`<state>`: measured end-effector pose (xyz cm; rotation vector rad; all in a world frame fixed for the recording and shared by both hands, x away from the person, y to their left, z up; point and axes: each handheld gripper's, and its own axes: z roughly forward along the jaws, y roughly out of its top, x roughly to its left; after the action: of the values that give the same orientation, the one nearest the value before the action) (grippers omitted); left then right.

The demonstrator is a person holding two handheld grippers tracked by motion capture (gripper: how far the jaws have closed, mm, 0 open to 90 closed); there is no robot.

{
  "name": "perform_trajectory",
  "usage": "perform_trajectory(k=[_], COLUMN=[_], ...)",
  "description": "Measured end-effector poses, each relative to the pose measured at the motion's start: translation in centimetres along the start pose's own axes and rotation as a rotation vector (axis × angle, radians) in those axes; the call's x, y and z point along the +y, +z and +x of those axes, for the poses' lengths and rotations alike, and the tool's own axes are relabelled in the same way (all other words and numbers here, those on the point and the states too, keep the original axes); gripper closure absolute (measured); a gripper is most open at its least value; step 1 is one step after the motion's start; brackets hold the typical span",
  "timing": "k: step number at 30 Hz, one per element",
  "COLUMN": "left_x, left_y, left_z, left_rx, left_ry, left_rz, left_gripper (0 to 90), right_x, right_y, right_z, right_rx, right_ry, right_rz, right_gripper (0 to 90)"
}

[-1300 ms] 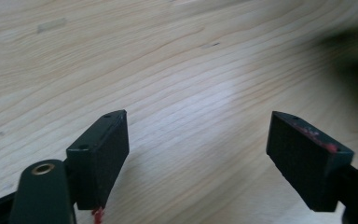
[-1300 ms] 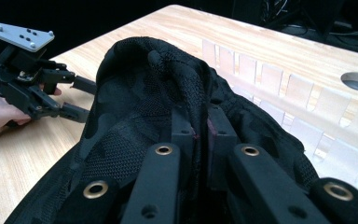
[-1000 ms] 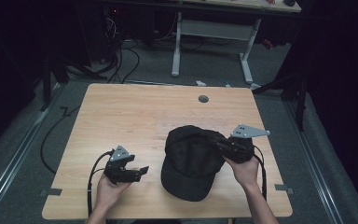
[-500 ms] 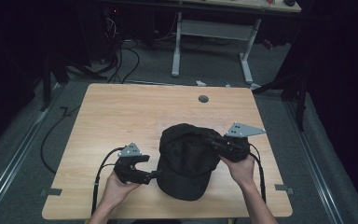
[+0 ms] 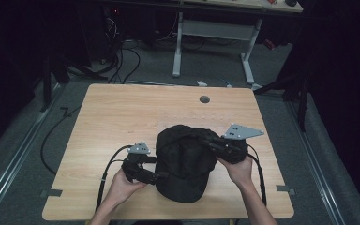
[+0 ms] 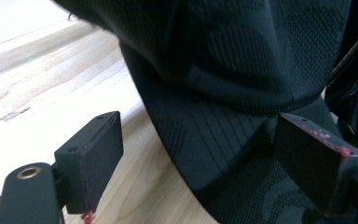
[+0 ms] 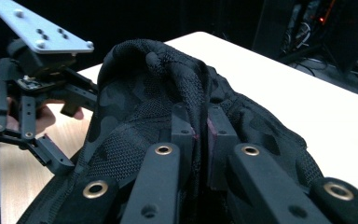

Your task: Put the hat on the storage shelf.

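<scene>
A black mesh cap (image 5: 186, 161) lies on the near middle of the wooden table (image 5: 122, 112). My right gripper (image 5: 214, 142) is shut on a fold of the crown fabric on the cap's right side; in the right gripper view the pinched fold (image 7: 199, 126) stands up between the closed jaws. My left gripper (image 5: 163, 176) is at the cap's left front, open. In the left gripper view the brim (image 6: 205, 140) lies between the two spread jaws, flat on the wood, and neither pad presses on it.
A round grommet hole (image 5: 204, 99) sits near the table's far edge. Beyond the table stand a white desk frame (image 5: 215, 33) and loose cables (image 5: 122, 54) on the floor. Bare wood stretches across the left and far parts of the table.
My left gripper has moved right from open table to the cap's brim, jaws around it. The right gripper keeps its hold and has drawn the cap slightly left.
</scene>
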<state>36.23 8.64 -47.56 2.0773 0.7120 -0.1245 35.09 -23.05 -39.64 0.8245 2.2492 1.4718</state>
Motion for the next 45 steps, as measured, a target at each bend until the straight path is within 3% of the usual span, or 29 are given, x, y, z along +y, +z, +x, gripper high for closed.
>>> perform_trajectory(k=[6, 11, 19, 28, 45], left_x=[0.0, 0.0, -0.1, -0.3, -0.3], left_y=[-0.1, -0.4, -0.6, -0.9, -2.8], left_z=[0.2, 0.1, 0.0, 0.1, -0.5], left_rx=[-0.035, -0.04, -0.034, -0.041, -0.157], left_ry=[-0.004, 0.004, 0.003, 0.009, 0.014], left_rz=[0.008, -0.011, -0.001, -0.008, -0.061], left_gripper=[22.8, 34.4, 40.2, 57.2, 80.9], right_x=[0.4, 0.6, 0.7, 0.8, 1.3], right_y=[0.2, 0.3, 0.6, 0.5, 0.0], right_z=[0.3, 0.3, 0.3, 0.6, 0.6], right_rx=[0.028, 0.03, 0.028, 0.015, -0.001], right_ry=[-0.02, -0.02, -0.034, -0.065, -0.067], right_rz=[-0.026, -0.036, -0.039, -0.047, -0.077], right_gripper=[84.5, 84.5, 84.4, 84.1, 78.9])
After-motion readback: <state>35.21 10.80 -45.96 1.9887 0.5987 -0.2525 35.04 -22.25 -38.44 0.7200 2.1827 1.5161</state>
